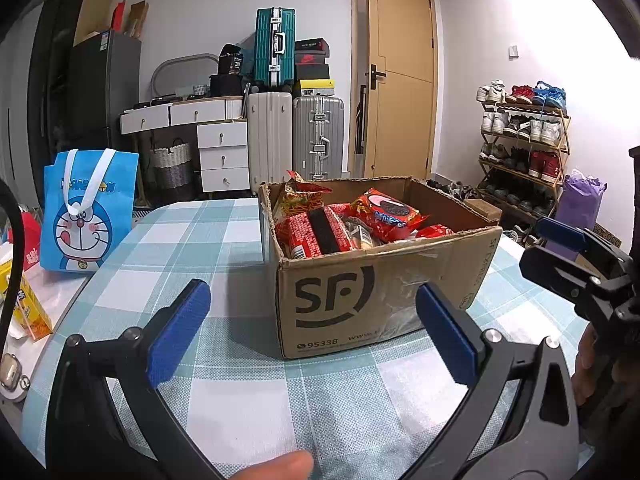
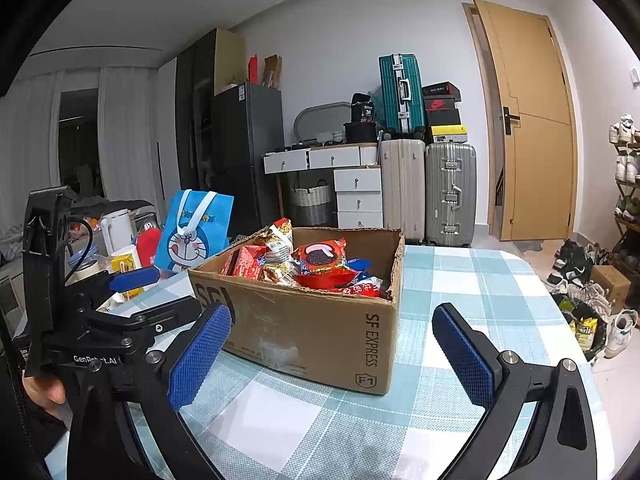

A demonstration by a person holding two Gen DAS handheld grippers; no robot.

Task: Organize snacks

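Note:
An open cardboard SF box (image 1: 372, 292) stands on the checked tablecloth (image 1: 248, 380), filled with red snack packets (image 1: 384, 214). The box also shows in the right wrist view (image 2: 312, 328), with an Oreo packet (image 2: 320, 258) on top. My left gripper (image 1: 312, 328) is open and empty, hovering just before the box's front face. My right gripper (image 2: 332, 354) is open and empty, in front of the box's corner. The right gripper shows at the right edge of the left wrist view (image 1: 576, 256); the left gripper shows at the left of the right wrist view (image 2: 132, 280).
A blue Doraemon bag (image 1: 86, 216) stands at the table's left, next to a yellow carton (image 1: 28, 304). A kettle (image 2: 116, 230) and cups sit behind. Suitcases (image 1: 294, 136), drawers and a shoe rack (image 1: 524, 148) line the far wall.

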